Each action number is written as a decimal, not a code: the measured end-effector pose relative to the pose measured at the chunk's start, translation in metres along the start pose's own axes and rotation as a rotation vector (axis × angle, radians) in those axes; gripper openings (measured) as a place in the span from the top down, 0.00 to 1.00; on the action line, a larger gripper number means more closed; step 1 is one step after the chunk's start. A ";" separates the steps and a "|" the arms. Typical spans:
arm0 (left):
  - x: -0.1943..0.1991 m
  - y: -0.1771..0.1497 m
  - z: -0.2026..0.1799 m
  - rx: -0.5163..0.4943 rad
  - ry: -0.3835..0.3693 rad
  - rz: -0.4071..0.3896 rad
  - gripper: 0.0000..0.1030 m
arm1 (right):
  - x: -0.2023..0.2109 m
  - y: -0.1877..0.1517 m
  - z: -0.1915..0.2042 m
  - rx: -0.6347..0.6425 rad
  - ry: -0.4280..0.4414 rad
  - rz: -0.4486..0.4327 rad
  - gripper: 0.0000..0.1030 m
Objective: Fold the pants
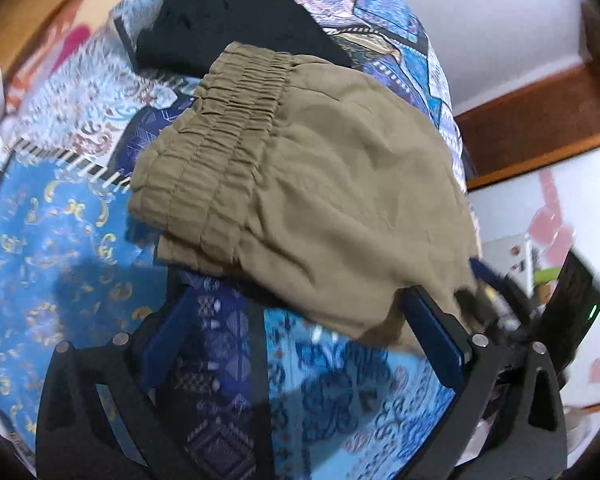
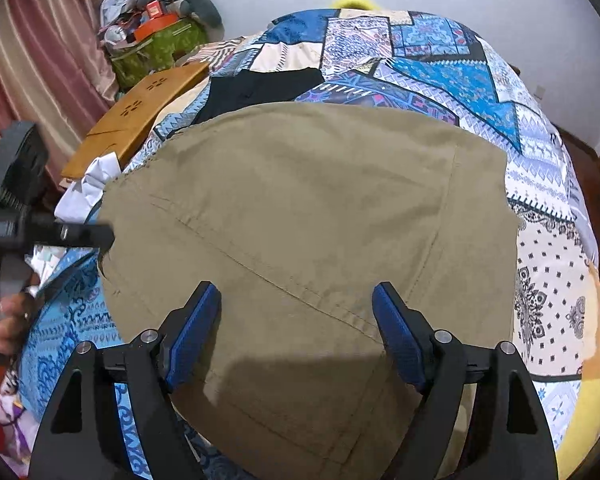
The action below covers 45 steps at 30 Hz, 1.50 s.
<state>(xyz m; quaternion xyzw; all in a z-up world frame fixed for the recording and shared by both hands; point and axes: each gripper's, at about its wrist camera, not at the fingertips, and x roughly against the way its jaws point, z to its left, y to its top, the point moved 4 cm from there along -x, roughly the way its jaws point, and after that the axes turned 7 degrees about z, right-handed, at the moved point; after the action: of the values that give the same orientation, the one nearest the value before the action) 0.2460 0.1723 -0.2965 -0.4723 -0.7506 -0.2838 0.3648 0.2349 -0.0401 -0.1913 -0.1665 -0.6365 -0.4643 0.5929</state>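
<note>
The folded khaki cotton pants (image 2: 308, 240) lie on the blue-and-white patchwork quilt (image 2: 460, 76) that covers the bed, and everything else is easiest placed from them. Just beyond the pants, partly tucked under their far edge, lies a dark black folded garment (image 2: 268, 84). Off their far left corner a flat orange-brown wooden board (image 2: 140, 120) with flower-shaped cutouts rests at the bed's edge, with crumpled white cloth (image 2: 96, 184) below it. Farther that way a green patterned bag (image 2: 156, 52) heaped with clutter stands against a pink striped curtain (image 2: 32, 60).

The right gripper (image 2: 296, 332) hangs over the near part of the pants, its blue pads spread wide with only flat fabric beneath them, gripping nothing. The left gripper (image 1: 300, 320) is likewise spread apart, bare quilt showing between its pads; its right pad sits against the near corner of the pants, though I cannot tell whether it presses there.

Only the left wrist view shows the gathered elastic waistband (image 1: 216, 136) on the pants' left side, stacked in layers. Only the right wrist view shows the pants' smooth top with a diagonal seam, the other gripper's black body at their left edge, and a hand (image 2: 8, 320) below it.

A white wall stands behind the bed.
</note>
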 end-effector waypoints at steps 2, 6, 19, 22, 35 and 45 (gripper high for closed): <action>-0.004 0.011 0.004 0.043 -0.023 0.003 0.00 | -0.001 -0.001 0.000 -0.005 0.010 0.000 0.24; -0.009 0.028 0.010 0.106 -0.013 -0.015 0.09 | -0.001 -0.001 -0.002 -0.015 0.030 -0.002 0.24; 0.044 0.009 -0.021 -0.074 0.269 -0.303 0.65 | 0.006 -0.007 -0.002 -0.002 0.050 -0.007 0.25; 0.059 -0.010 -0.042 -0.187 0.416 -0.382 0.65 | 0.010 -0.012 0.003 0.019 0.034 -0.017 0.25; 0.117 -0.051 -0.124 -0.426 0.703 -0.699 0.70 | 0.037 -0.042 -0.009 -0.021 -0.022 -0.043 0.25; 0.102 -0.061 -0.191 -0.563 0.439 -0.608 0.74 | 0.048 -0.058 -0.023 -0.096 -0.003 -0.074 0.25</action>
<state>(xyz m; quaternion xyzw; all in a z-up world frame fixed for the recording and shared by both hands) 0.2141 0.0523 -0.1093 -0.2402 -0.6538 -0.6636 0.2728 0.1932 -0.1046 -0.1736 -0.1719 -0.6201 -0.5154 0.5659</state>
